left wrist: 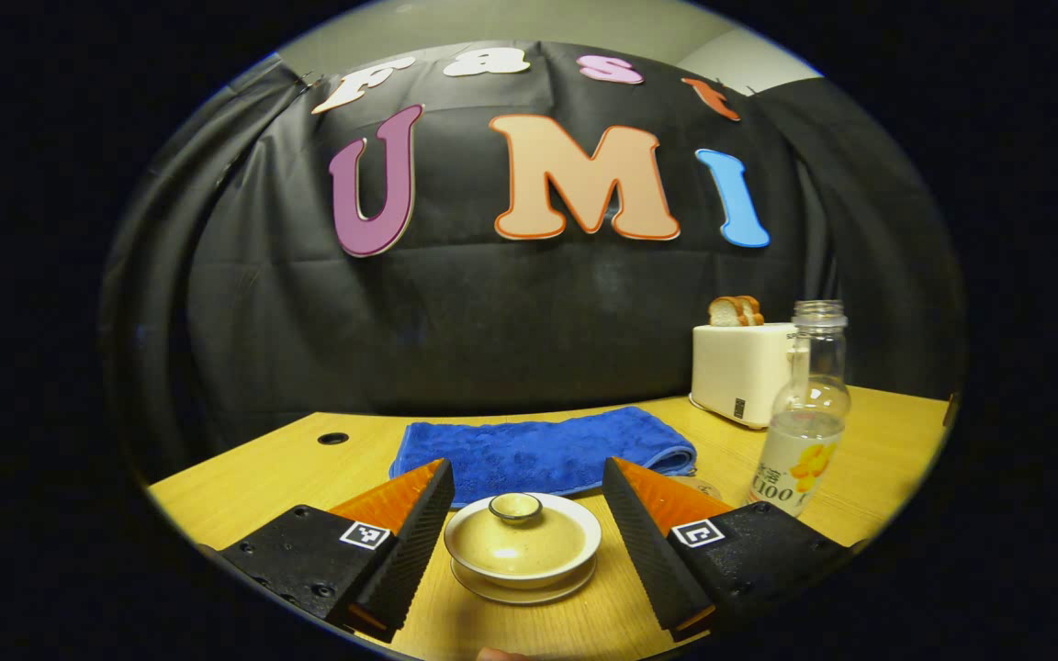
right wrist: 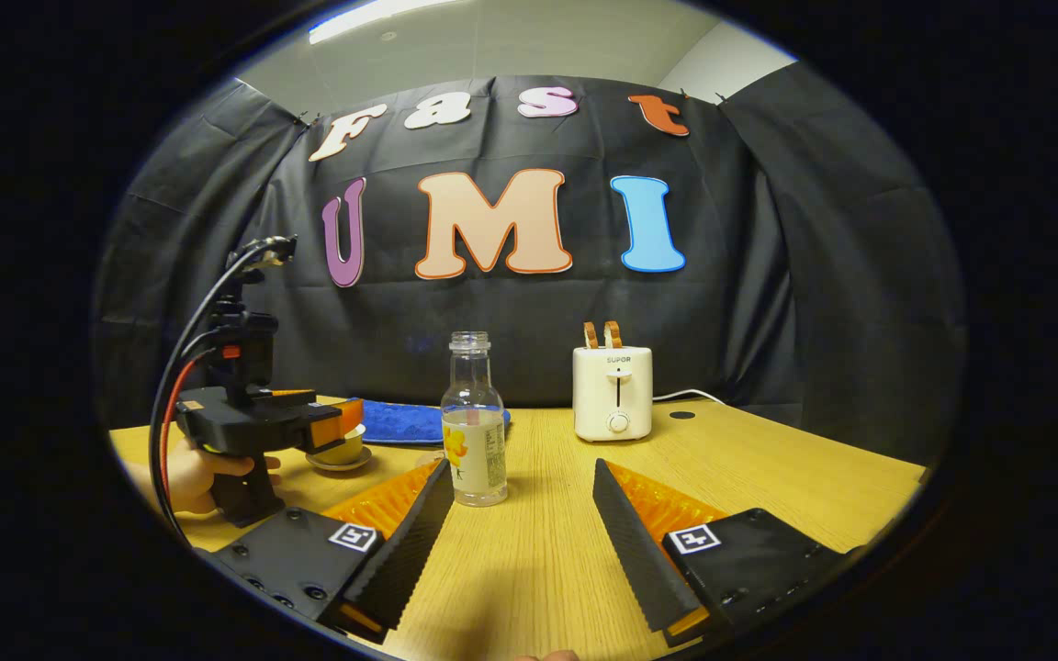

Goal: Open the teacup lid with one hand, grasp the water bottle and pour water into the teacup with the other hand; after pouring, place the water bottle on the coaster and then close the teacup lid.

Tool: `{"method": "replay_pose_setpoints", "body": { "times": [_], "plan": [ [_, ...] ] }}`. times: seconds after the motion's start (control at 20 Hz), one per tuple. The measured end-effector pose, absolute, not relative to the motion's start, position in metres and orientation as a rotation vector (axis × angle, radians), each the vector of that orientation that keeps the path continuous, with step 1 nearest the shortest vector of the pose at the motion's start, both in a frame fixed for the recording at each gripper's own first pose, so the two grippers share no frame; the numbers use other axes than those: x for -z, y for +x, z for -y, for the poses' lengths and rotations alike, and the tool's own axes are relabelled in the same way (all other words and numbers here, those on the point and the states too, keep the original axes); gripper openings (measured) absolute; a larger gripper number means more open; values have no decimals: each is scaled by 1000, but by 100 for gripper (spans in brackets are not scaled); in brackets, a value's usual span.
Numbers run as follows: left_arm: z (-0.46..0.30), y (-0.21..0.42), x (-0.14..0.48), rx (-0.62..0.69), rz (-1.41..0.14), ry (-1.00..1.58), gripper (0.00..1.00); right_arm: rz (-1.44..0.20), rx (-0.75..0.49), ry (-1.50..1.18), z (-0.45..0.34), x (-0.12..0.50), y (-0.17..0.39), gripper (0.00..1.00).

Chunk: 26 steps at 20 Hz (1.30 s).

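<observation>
- The left gripper (left wrist: pixel 529 528) stood wide, the lidded teacup (left wrist: pixel 523 543) between its fingers, untouched.
- The right gripper (right wrist: pixel 522 528) stood wide; the water bottle (right wrist: pixel 473 422) stood just beyond its left finger.

Right gripper (right wrist: pixel 523 532) at bottom of frame, jaws spread, nothing between. Uncapped water bottle (right wrist: pixel 474 422) upright at centre on wooden table (right wrist: pixel 768 477). White toaster (right wrist: pixel 613 393) right of centre. Left gripper (right wrist: pixel 332 424) at left, over teacup (right wrist: pixel 342 451).
</observation>
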<state>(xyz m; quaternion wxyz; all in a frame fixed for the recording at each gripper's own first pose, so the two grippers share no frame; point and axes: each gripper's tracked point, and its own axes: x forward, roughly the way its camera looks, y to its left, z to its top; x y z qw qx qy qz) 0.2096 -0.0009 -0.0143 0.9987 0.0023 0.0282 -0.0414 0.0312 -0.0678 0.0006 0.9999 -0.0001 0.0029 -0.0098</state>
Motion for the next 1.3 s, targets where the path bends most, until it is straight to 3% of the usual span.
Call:
{"method": "replay_pose_setpoints", "body": {
  "times": [0.4, 0.5, 0.6, 0.75, 1.0, 1.3],
  "plan": [
    [3, 224, 26, 58, -131, 106, 94, -7, 14, 0, 67, 0, 32, 94],
    [2, 225, 26, 51, -133, 108, 89, -8, 13, 0, 68, 0, 31, 98],
    [1, 225, 26, 44, -133, 110, 75, -8, 14, -1, 68, 0, 31, 94],
    [1, 226, 30, 36, -155, 134, 68, -8, 14, -1, 69, 0, 31, 94],
    [-1, 225, 33, 34, -173, 137, 29, -9, 14, -1, 68, 0, 31, 94],
    [-1, 223, 34, 29, -179, 135, 27, -9, 16, -1, 69, 0, 30, 94]
  ]
}}
